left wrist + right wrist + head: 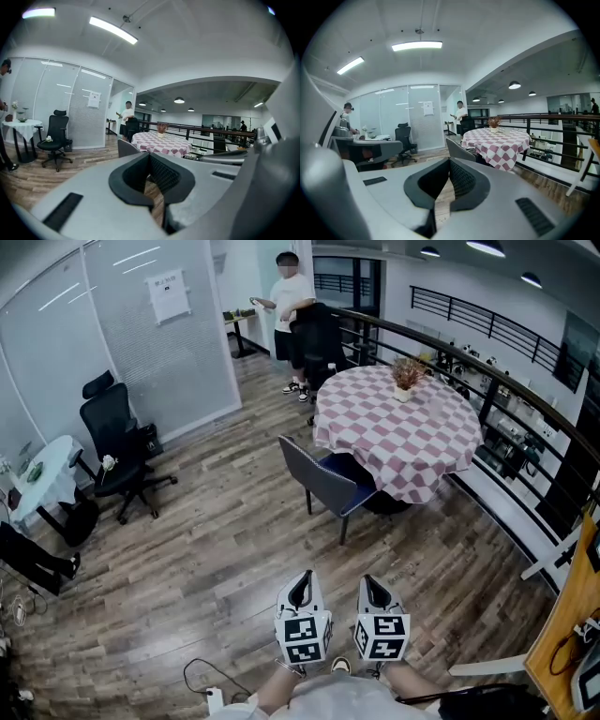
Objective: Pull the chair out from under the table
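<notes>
A grey-blue chair (325, 480) stands with its seat tucked under the near left edge of a round table (427, 442) covered by a pink-and-white checked cloth. It shows small and far ahead in both gripper views, as chair (126, 147) and chair (458, 151), beside table (161, 143) and table (499, 140). My left gripper (302, 579) and right gripper (373, 583) are side by side at the bottom of the head view, well short of the chair. Both point toward it, and both are shut with nothing between their jaws.
A potted plant (406, 377) sits on the table. A black office chair (118, 444) and a small white table (45, 476) are at the left by the glass wall. A person (291, 304) stands beyond the table. A curved railing (487, 390) runs along the right. A cable (201, 674) lies near my feet.
</notes>
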`<act>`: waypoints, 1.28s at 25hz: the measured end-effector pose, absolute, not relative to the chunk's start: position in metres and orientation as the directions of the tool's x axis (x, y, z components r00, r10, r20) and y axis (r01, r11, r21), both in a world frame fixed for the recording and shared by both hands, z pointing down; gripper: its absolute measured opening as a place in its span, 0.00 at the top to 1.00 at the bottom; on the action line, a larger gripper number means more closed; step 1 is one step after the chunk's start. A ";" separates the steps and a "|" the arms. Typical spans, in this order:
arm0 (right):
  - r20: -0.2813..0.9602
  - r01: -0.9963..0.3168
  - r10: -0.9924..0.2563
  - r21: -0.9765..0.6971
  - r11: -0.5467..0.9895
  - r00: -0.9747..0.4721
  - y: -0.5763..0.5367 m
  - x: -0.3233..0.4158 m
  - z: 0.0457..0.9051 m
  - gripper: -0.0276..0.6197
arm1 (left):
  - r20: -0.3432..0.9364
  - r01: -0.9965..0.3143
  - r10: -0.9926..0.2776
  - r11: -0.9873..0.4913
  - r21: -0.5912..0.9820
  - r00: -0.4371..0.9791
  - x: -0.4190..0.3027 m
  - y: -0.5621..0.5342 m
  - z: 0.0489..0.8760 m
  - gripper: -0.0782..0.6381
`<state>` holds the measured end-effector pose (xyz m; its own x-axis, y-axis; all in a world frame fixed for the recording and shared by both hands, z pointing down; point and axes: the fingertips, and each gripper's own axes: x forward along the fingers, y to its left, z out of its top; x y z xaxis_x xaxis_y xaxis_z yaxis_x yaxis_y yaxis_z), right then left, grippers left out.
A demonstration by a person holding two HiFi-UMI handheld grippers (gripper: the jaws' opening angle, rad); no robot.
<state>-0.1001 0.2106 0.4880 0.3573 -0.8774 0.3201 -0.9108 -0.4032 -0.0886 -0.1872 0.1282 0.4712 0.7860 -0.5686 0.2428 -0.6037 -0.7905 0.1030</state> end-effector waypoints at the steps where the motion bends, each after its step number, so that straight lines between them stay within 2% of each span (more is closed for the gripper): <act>1: 0.323 -0.912 -0.878 -0.088 -0.400 0.354 0.208 -0.092 0.489 0.93 | 0.244 -0.606 -0.570 -0.789 0.102 0.784 -0.179 0.126 0.472 0.89; 17: 0.362 -0.919 -0.873 -0.093 -0.382 0.326 0.193 0.000 0.506 0.93 | 0.273 -0.604 -0.562 -0.790 0.102 0.781 -0.079 0.107 0.483 0.89; 32: 0.391 -0.906 -0.857 -0.113 -0.408 0.337 0.183 0.037 0.523 0.93 | 0.290 -0.589 -0.545 -0.803 0.092 0.787 -0.038 0.091 0.491 0.89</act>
<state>0.0367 0.1827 0.5232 0.3369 -0.8567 0.3905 -0.9060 -0.4079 -0.1133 -0.0383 0.0909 0.4910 0.7869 -0.5448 0.2898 -0.5894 -0.8026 0.0919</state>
